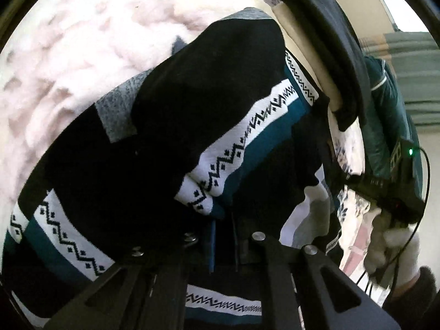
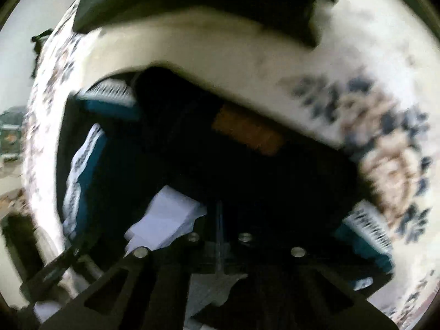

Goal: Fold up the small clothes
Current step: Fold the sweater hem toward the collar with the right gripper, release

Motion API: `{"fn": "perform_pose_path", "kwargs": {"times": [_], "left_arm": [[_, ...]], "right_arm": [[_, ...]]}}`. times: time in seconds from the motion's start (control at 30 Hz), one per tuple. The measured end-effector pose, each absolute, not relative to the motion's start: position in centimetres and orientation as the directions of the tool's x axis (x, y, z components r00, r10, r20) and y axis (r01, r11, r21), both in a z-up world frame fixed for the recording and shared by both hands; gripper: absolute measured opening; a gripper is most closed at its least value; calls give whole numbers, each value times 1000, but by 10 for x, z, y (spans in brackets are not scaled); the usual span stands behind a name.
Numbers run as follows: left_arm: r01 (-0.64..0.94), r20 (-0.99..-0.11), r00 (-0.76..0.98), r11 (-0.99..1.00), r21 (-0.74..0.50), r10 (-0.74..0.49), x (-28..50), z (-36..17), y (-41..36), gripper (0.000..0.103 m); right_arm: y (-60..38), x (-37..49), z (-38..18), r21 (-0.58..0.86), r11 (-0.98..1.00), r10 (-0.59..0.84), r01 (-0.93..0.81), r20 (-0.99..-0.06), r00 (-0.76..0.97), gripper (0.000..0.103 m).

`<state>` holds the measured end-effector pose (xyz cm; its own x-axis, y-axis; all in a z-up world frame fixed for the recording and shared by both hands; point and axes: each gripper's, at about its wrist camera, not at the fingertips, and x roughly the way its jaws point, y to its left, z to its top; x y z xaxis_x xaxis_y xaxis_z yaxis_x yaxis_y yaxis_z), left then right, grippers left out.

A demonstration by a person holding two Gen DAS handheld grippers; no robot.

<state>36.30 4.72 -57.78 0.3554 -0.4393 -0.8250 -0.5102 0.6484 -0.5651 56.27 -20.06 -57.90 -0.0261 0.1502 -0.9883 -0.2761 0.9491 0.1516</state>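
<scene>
A black knit sweater point(image 1: 220, 82) with white zigzag bands and teal stripes fills the left wrist view, bunched and lifted. My left gripper point(image 1: 222, 228) is shut on a fold of it; the fingertips are buried in the cloth. In the blurred right wrist view my right gripper point(image 2: 220, 228) is shut on the same sweater point(image 2: 247, 165), black with an orange-brown label point(image 2: 247, 132) and white tags point(image 2: 167, 220). The right gripper's body point(image 1: 390, 181) and gloved hand point(image 1: 390, 244) show at the right of the left wrist view.
A fluffy pale pink blanket point(image 1: 82, 55) lies at the upper left. A stack of folded clothes, dark on cream point(image 1: 324, 55), stands behind the sweater, also in the right wrist view point(image 2: 206, 8). A floral bedspread point(image 2: 385, 137) lies underneath.
</scene>
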Motion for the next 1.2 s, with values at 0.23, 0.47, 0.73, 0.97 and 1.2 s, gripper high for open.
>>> {"fn": "perform_pose_path", "kwargs": {"times": [0.23, 0.47, 0.73, 0.97, 1.2], "left_arm": [[-432, -937, 258, 839, -332, -238, 357, -533, 33, 17], [-327, -955, 287, 945, -27, 72, 345, -510, 15, 87], [-277, -952, 260, 957, 88, 163, 327, -532, 14, 87], [-339, -943, 240, 930, 142, 231, 303, -528, 1, 87], [-368, -909, 212, 891, 266, 359, 248, -513, -56, 87]], "right_arm": [[-270, 559, -541, 360, 930, 350, -72, -928, -127, 21], [-410, 502, -483, 288, 938, 291, 195, -957, 15, 59], [-479, 441, -505, 273, 866, 287, 419, -957, 30, 60], [-476, 482, -589, 416, 776, 439, 474, -896, 66, 59], [-473, 509, -625, 551, 754, 574, 357, -818, 50, 9]]}}
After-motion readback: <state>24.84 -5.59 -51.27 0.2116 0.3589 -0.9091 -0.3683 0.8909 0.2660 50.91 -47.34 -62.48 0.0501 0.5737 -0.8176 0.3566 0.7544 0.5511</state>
